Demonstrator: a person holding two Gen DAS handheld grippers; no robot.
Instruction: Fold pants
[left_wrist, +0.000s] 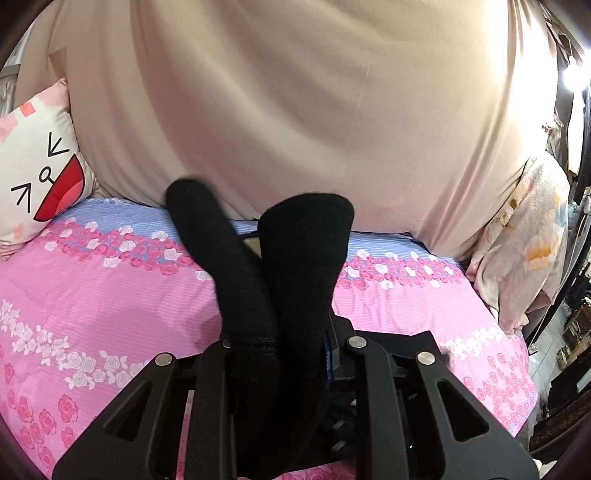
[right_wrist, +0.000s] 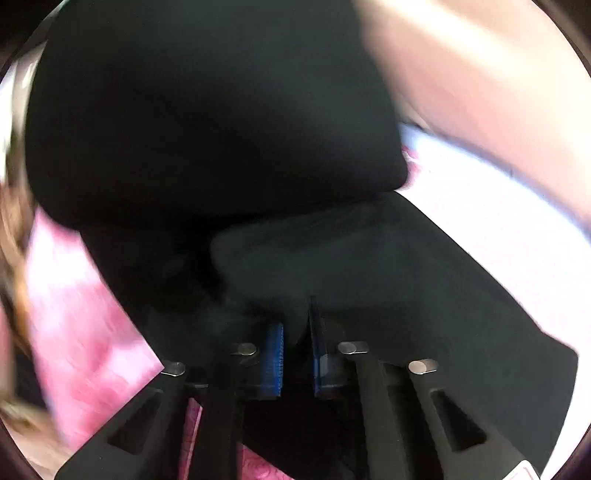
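The black pants (left_wrist: 291, 266) hang bunched from my left gripper (left_wrist: 295, 343), which is shut on their fabric above the pink floral bedspread (left_wrist: 92, 306); two dark folds rise in front of the camera and hide the fingertips. In the right wrist view the black pants (right_wrist: 221, 129) fill most of the blurred frame. My right gripper (right_wrist: 297, 332) has its blue pads (right_wrist: 275, 354) close together with black cloth pinched between them.
A beige curtain (left_wrist: 295, 92) hangs behind the bed. A cartoon-face pillow (left_wrist: 40, 166) lies at the left, a floral cloth (left_wrist: 524, 240) at the right. Cluttered floor shows past the bed's right edge (left_wrist: 569, 332).
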